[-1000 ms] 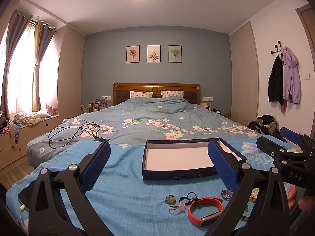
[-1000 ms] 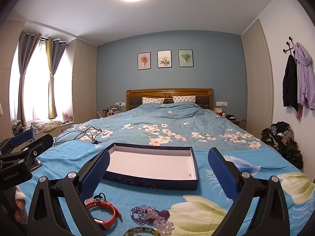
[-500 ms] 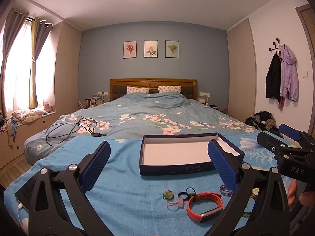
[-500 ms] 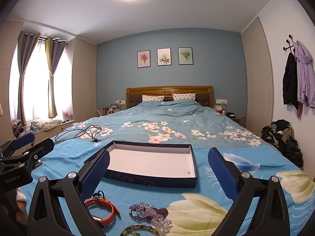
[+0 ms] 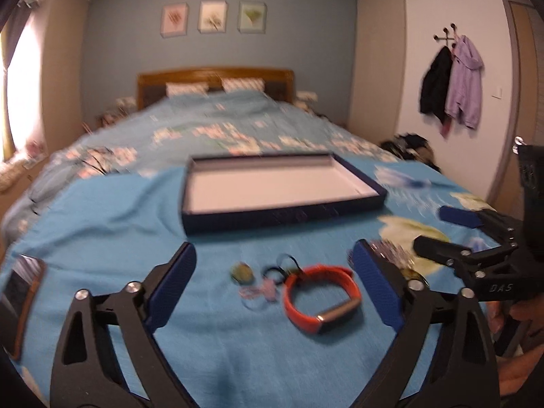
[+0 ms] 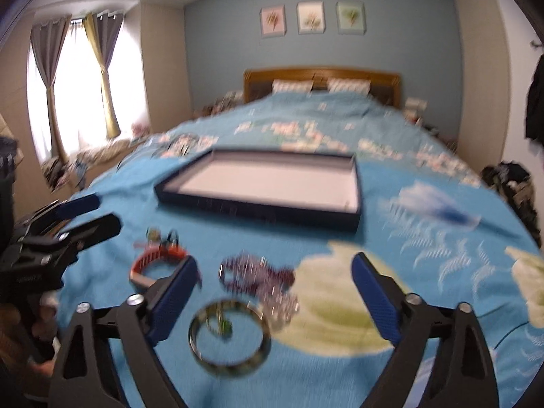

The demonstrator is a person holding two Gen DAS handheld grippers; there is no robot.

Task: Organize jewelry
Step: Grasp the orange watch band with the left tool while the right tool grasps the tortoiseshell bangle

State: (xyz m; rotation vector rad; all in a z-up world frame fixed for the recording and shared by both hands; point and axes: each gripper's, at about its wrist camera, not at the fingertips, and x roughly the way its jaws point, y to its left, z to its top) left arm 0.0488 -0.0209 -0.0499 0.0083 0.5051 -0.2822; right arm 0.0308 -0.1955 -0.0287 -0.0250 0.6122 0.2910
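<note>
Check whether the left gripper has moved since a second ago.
Yes. The left gripper has tipped downward: the box now lies above its jaws, and the orange band sits between them.

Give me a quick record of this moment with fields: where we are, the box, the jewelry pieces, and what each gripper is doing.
surface: blue blanket on a bed
box: shallow dark blue box, white inside, looks empty
jewelry: orange band, purple bead bracelet, metal bangle, small pieces; all on the blanket, outside the box
left gripper: open, fingers either side of the orange band
right gripper: open, over the bead bracelet and bangle
image: motion blur
</note>
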